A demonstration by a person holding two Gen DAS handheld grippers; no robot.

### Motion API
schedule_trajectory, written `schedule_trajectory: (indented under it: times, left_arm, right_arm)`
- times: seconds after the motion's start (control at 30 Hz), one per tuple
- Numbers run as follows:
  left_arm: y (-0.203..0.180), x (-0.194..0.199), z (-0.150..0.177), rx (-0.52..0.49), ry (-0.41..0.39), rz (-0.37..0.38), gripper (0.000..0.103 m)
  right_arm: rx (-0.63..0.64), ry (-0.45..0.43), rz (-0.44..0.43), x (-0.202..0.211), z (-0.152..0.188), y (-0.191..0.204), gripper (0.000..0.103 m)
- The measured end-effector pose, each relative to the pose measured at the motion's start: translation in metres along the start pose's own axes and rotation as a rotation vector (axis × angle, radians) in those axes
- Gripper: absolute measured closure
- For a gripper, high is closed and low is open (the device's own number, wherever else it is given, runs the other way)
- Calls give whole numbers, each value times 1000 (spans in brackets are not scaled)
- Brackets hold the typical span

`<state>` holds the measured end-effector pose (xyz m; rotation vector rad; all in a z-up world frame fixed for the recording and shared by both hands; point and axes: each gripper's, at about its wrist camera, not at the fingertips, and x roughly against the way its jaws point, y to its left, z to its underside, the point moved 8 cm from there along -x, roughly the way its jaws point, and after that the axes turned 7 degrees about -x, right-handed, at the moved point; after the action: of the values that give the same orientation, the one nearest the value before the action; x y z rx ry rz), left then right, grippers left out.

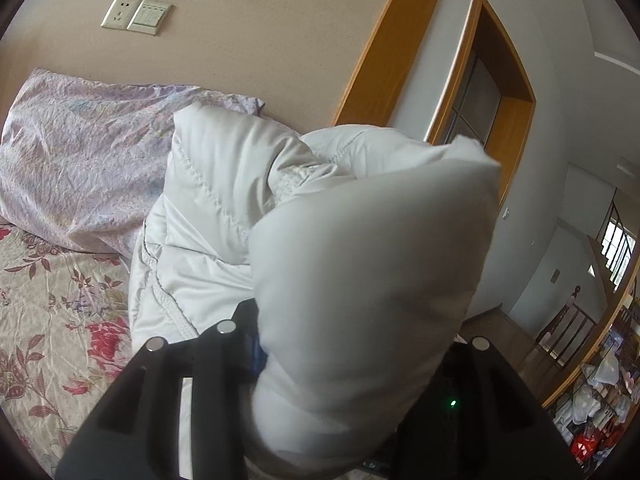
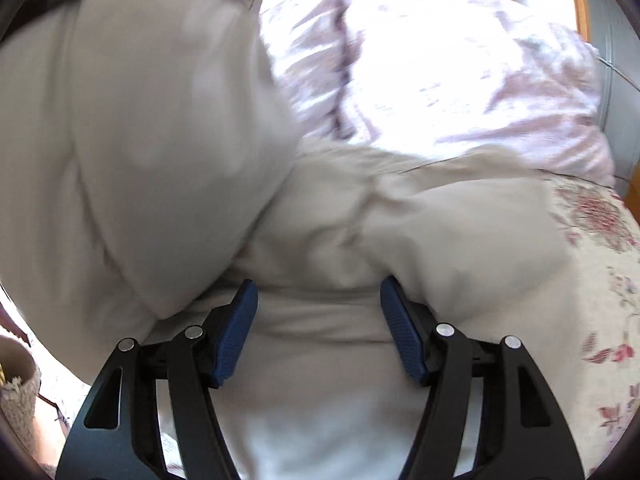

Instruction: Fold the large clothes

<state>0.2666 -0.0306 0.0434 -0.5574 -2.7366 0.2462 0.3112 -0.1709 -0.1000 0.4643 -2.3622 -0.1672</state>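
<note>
A white padded jacket (image 1: 224, 208) lies crumpled on the floral bedsheet (image 1: 52, 320). A thick puffy fold of it (image 1: 372, 260) stands up between the fingers of my left gripper (image 1: 352, 344), filling the gap and hiding the fingertips. The blue left pad (image 1: 256, 354) presses against the fold. In the right wrist view the same jacket (image 2: 400, 216) fills the middle, with a raised bulge (image 2: 140, 140) at the left. My right gripper (image 2: 318, 292) stands open over the fabric, its blue pads (image 2: 236, 332) wide apart with the tips just at the jacket's surface.
A lilac pillow (image 1: 80, 152) lies against the beige wall behind the jacket, also seen as the pillow (image 2: 460, 80). Sockets (image 1: 136, 16) sit on the wall. A wooden door frame (image 1: 500, 80) and a cluttered floor area (image 1: 592, 400) are to the right. Floral sheet (image 2: 600, 280) shows at right.
</note>
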Motion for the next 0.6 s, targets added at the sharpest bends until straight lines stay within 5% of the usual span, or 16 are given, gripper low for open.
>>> schedule_trajectory:
  times: [0.23, 0.6]
  left_arm:
    - [-48, -43, 24, -75, 87, -10, 59]
    - [-86, -81, 54, -175, 173, -76, 56]
  right_arm:
    - [-104, -23, -12, 14, -20, -62, 37]
    - [-190, -50, 173, 25, -26, -161, 31]
